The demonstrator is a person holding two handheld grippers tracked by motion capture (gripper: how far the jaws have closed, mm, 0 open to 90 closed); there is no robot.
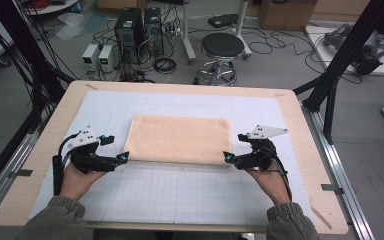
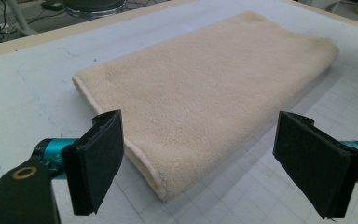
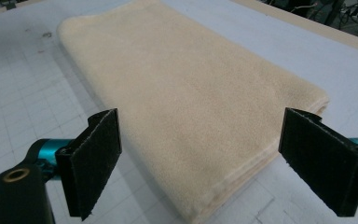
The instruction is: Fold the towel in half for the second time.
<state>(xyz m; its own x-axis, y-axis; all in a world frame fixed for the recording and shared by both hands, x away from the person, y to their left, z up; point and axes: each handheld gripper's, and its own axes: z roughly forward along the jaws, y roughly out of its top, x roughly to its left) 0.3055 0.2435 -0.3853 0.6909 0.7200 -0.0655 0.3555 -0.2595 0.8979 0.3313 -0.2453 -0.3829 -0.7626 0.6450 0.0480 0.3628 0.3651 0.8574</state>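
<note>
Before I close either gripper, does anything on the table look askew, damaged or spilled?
Nothing stands out. The folded beige towel lies flat and square on the gridded mat, its edges tidy. The left gripper and the right gripper sit open at its two near corners, neither touching it.

A wooden counter carries a white gridded mat covering most of its top. A folded beige towel lies flat on the mat, near its middle.
</note>
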